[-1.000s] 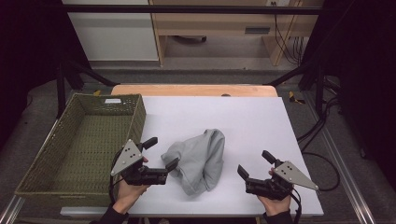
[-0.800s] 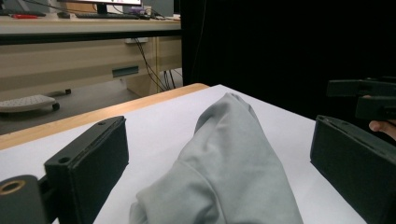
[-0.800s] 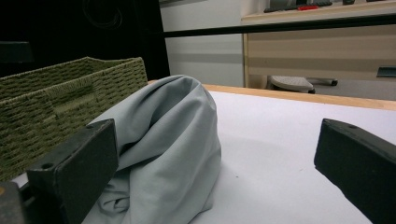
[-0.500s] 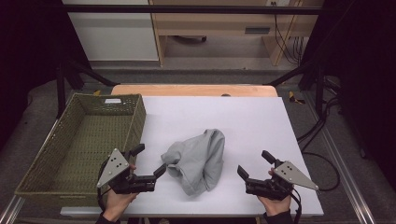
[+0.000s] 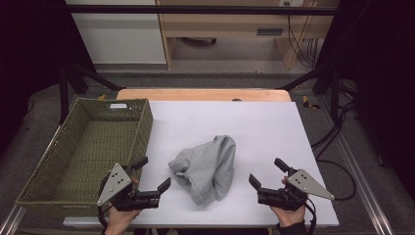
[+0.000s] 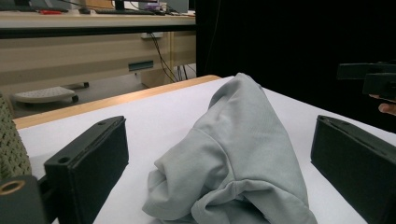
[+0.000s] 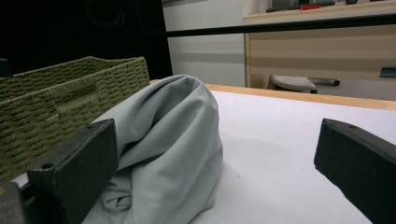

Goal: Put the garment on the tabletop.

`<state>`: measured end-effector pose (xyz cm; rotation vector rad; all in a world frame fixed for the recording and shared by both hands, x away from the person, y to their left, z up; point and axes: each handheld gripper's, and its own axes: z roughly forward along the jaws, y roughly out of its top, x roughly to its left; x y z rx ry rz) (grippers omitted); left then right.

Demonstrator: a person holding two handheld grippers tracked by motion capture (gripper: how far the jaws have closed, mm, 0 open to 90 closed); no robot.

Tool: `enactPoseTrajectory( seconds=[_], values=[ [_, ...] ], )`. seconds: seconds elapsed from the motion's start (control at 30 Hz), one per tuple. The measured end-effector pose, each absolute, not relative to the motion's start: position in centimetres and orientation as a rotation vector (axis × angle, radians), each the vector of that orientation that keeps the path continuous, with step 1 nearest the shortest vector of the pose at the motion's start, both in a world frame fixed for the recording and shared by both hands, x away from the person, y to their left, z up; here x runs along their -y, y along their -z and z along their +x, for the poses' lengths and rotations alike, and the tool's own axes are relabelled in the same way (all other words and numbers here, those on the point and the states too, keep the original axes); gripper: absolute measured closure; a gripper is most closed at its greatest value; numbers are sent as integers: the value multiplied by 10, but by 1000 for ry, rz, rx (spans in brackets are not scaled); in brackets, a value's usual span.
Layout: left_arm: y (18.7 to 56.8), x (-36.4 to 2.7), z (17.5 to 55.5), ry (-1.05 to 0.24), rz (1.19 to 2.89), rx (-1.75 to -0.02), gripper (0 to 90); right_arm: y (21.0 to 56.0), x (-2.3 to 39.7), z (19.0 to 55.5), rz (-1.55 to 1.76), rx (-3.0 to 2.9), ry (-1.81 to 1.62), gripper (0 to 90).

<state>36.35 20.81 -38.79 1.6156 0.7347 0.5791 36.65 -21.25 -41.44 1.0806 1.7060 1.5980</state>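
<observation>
The left gripper (image 5: 152, 175) is near the front edge of the bench (image 5: 274, 127), held in a hand (image 5: 120, 218). Its jaws are wide apart and hold nothing. They point to the right, toward the cloth (image 5: 205, 168), and the nearer jaw tip is just beside the cloth's left edge but apart from it. In the left gripper view the cloth (image 6: 233, 154) sits between the two jaws without touching them.

The right gripper (image 5: 268, 172) is on the other side, also low over the front of the bench, held in a hand (image 5: 288, 213). Its jaws are spread too and empty. They point to the left at the cloth, with a strip of bare white bench between them. In the right gripper view the cloth (image 7: 163, 144) stands in front of the left jaw.

The cloth is grey and crumpled into a heap at the middle of the bench, between the two grippers. A green woven basket (image 5: 83, 147) stands at the left part of the bench, behind the left gripper, near the cloth but apart.
</observation>
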Motion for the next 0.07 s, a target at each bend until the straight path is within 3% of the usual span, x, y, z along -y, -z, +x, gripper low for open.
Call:
enactPoseTrajectory(
  seconds=[0.07],
  values=[
    [388,-208,364,-579,1613,-738,38,415,212,366,1084,-1710,-1597,3]
  ],
)
